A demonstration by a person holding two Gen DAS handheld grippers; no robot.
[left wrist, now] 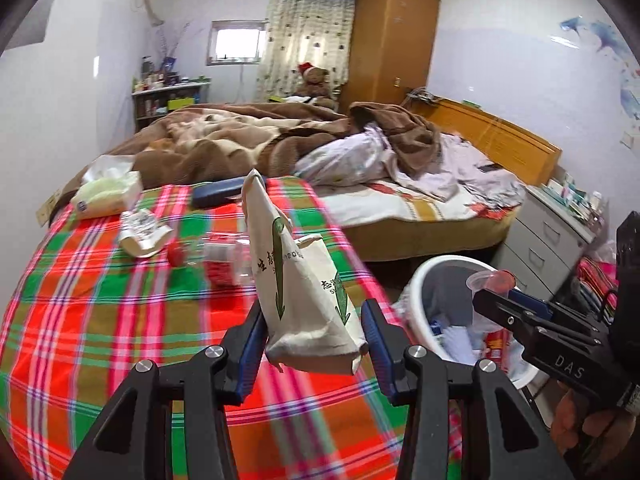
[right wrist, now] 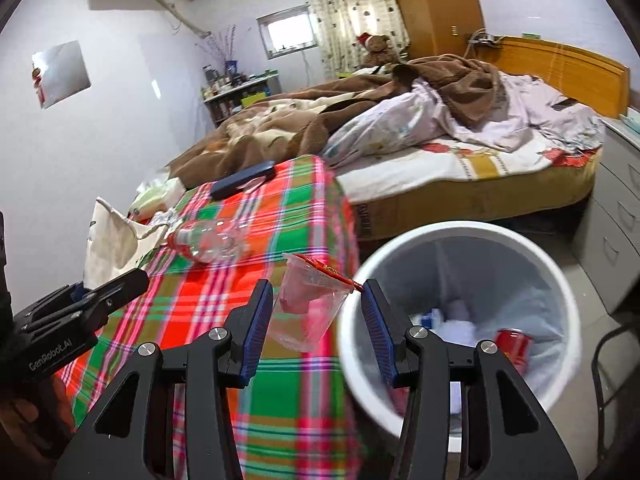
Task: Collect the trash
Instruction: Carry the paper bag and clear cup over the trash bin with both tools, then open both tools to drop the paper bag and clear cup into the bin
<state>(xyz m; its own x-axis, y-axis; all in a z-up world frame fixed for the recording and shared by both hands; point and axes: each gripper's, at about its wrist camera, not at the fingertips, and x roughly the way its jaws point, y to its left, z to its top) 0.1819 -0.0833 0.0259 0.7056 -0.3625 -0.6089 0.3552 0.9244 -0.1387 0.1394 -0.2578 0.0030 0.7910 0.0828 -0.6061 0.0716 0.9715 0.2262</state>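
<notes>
Trash bin (right wrist: 532, 256) is holding paper and a red can (right wrist: 514, 346); beside it, the right gripper (right wrist: 316, 320) is pinching a clear plastic cup (right wrist: 308, 308), and the left gripper (left wrist: 314, 328) is pinching a paper bag (left wrist: 296, 280).

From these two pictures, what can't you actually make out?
- White bin: its lower contents, hidden by its own wall and the right gripper in the right wrist view.
- Paper bag: its printed text, too blurred to read in the left wrist view.
- Clear cup: what the pink bit inside is, smeared by blur.
- Shelf: its small bottles, too tiny.
</notes>
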